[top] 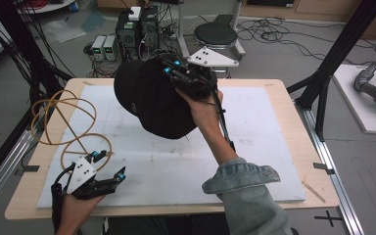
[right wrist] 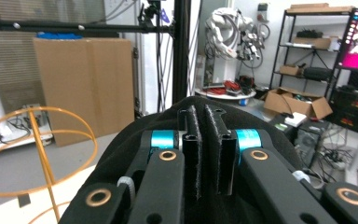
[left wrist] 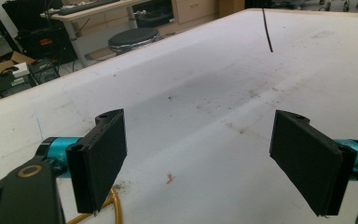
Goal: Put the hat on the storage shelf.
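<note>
Black cap hangs pinched in the right claw, lifted above the table. Nearer the person, the left claw waits wide open, empty, beside an orange wire stand. Where the cap goes, I cannot tell.

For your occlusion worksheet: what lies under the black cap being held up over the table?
Under the black cap, lifted by the right gripper, the high view shows bare white mat. The mat directly beneath the cap is covered, so anything there cannot be seen.
</note>
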